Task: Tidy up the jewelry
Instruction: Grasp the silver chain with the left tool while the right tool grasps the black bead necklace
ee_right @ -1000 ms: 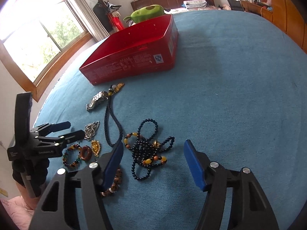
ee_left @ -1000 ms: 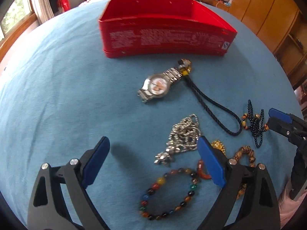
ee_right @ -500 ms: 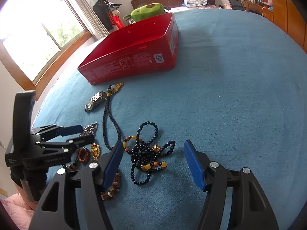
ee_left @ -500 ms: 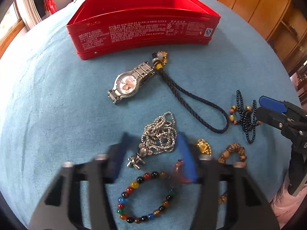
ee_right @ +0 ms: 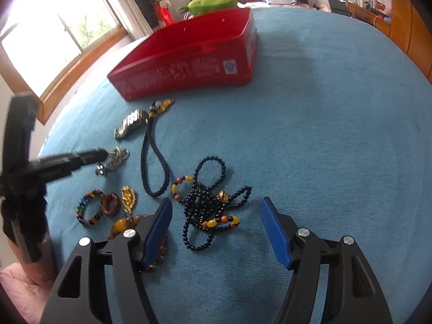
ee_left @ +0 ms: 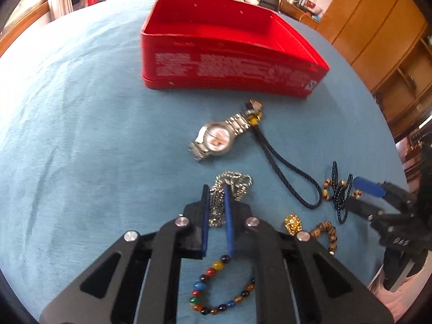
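Now silver chain [ee_left: 218,205] pinched between the left gripper's [ee_left: 216,194] blue pads.

Both my grippers are matte black, linked frames with silver round-head screws. My left gripper [ee_left: 216,197] and right gripper [ee_right: 216,213] carry flat blue finger pads [ee_right: 275,232].

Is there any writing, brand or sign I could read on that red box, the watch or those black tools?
Red tin: rows of white print on its side, too blurred to read.
Small round white mark on the tin: unreadable.
Watch dial: nothing legible.
Right hand-held gripper: faint characters on its body, too blurred to read.
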Tool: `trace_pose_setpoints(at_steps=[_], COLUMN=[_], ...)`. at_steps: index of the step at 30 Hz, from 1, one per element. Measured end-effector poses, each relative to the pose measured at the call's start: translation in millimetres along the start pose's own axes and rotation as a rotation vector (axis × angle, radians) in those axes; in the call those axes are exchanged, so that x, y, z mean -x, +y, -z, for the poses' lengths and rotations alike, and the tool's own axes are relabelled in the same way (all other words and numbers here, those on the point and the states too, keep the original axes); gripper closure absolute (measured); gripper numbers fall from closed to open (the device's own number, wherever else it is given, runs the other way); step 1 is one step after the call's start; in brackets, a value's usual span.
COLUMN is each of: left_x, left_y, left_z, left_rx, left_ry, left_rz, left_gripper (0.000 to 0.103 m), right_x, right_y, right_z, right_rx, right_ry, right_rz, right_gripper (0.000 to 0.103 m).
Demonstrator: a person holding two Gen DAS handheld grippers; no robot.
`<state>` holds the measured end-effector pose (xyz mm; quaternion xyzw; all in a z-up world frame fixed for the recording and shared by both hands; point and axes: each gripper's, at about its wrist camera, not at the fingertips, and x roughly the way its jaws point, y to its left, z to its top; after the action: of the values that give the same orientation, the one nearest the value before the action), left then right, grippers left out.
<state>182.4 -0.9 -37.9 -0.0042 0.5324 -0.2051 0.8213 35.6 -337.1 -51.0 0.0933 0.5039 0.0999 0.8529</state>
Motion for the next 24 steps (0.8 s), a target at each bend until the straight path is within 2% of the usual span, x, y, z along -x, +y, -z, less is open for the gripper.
trace_pose_setpoints(at_steps=[4, 7, 10, 13, 15, 18, 20, 24], left_x=[7.1, 9.9, 4.7, -1.4, -5.4, -8.8, -12.2, -13.0], left_y=[10.4, 7.3, -3.7, -8.0, -11.7, -17.8, -23.1, -28.2], left_z=[0.5, 3.2, 4.2, 4.9, 5.2, 6.1, 5.7, 5.6], left_rx=[0.016, 0.009, -0.014, -0.032, -0.048, -0.076, -0.093, -0.105], left_ry=[0.000, 0.021, 0.030, 0.040, 0.047, 0.046, 0.048, 0.048], left_rz=[0.012, 0.024, -0.001, 0.004, 0.004, 0.006, 0.015, -0.013], left_gripper=[0.095, 0.094, 0.093, 0.089, 0.072, 0.064, 0.052, 0.049], right_x=[-6.7, -11.5, -15.2, -17.0, -17.5, -17.9, -16.8, -15.5], right_y=[11.9, 22.8, 30.9, 33.0, 34.2, 36.2, 35.8, 35.2], right_z=[-0.8, -0.5, 0.3, -0.2, 0.4, -0.6, 0.5, 1.5], right_rx=[0.049, 0.099, 0.142, 0.161, 0.162, 0.168, 0.170, 0.167], right_ry=[0.005, 0.010, 0.010, 0.004, 0.000, -0.005, -0.006, -0.008], right_rz=[0.051, 0.082, 0.120, 0.128, 0.130, 0.128, 0.127, 0.118], right_gripper=[0.033, 0.033, 0.033, 0.035, 0.038, 0.041, 0.041, 0.042])
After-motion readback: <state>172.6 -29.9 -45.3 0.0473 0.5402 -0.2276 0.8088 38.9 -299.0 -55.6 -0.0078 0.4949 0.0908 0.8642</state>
